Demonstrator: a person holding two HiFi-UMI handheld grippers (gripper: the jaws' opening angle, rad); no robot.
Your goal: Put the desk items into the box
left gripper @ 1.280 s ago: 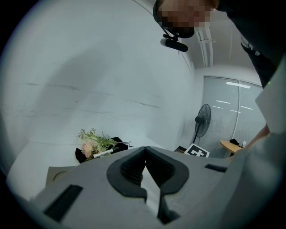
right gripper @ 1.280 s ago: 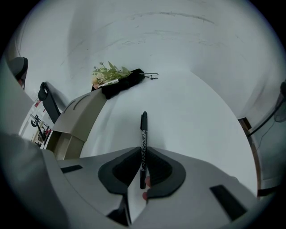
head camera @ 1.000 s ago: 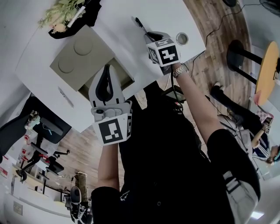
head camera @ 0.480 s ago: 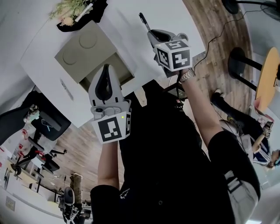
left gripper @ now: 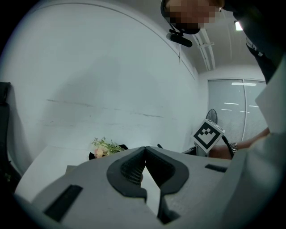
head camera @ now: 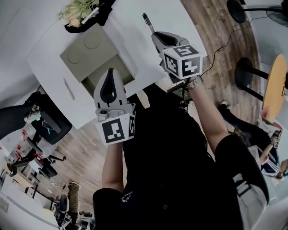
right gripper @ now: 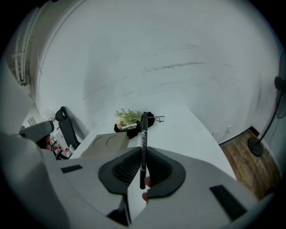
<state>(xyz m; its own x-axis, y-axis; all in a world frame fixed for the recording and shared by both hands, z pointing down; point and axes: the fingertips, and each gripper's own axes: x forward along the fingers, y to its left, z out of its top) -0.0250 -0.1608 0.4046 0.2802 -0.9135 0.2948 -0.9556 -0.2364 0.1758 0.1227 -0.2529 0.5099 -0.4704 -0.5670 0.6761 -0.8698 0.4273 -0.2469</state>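
Note:
My right gripper [head camera: 158,36] is shut on a black marker pen [head camera: 146,20] and holds it in the air over the white desk [head camera: 130,27]. In the right gripper view the pen [right gripper: 143,132] stands upright between the pads, its tip sticking out past the right gripper [right gripper: 143,151]. An olive box [head camera: 85,45] sits on the desk with its lid folded back, and it also shows in the right gripper view [right gripper: 107,143]. My left gripper [head camera: 110,72] hovers over the box's near side, shut and empty. In its own view the left gripper [left gripper: 144,148] has its tips touching.
A flower sprig with black items [head camera: 83,11] lies at the desk's far corner, beyond the box [right gripper: 127,117]. A thin white object [head camera: 67,88] lies near the desk's left edge. An office chair [head camera: 45,128] stands left of the desk, a black stool [head camera: 247,67] and round wooden table [head camera: 276,76] right.
Both grippers have risen toward the camera. The right one climbed more, carrying the pen. The small round tin beside it earlier is now out of sight behind it.

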